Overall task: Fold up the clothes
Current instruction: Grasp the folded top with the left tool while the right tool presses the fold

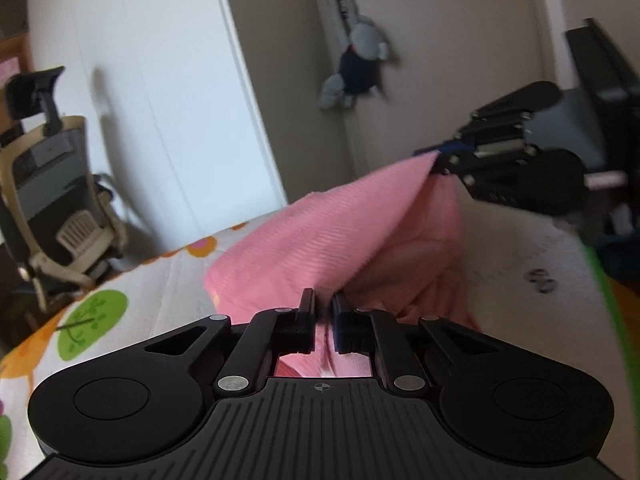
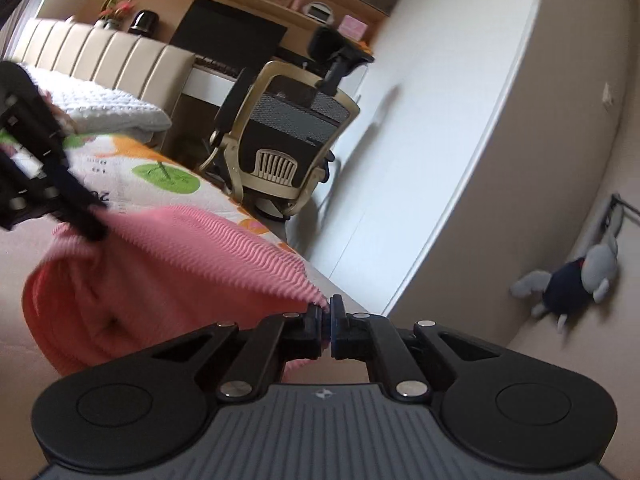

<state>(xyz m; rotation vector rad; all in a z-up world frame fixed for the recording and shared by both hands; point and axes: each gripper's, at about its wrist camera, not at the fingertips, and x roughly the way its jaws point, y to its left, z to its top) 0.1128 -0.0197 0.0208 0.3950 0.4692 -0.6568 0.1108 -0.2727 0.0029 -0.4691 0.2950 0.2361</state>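
A pink ribbed garment [image 1: 320, 232] is stretched in the air above the bed, held at two corners. My left gripper [image 1: 324, 312] is shut on its near corner, pink cloth showing between the fingers. My right gripper [image 2: 326, 316] is shut on the other corner of the pink garment [image 2: 180, 256], with the fabric edge pinched between the pads. The right gripper [image 1: 440, 166] shows in the left wrist view at the right, clamped on the far tip. The left gripper [image 2: 94, 228] shows at the left of the right wrist view. The cloth sags in a fold between them.
The bed has a patterned sheet [image 1: 92, 320] with green and orange shapes. A beige office chair [image 2: 280, 140] stands beside the bed by a white wardrobe [image 1: 160, 100]. A grey stuffed toy [image 2: 576, 280] hangs on the wall. A padded headboard [image 2: 104, 56] and white blanket [image 2: 112, 108] lie farther back.
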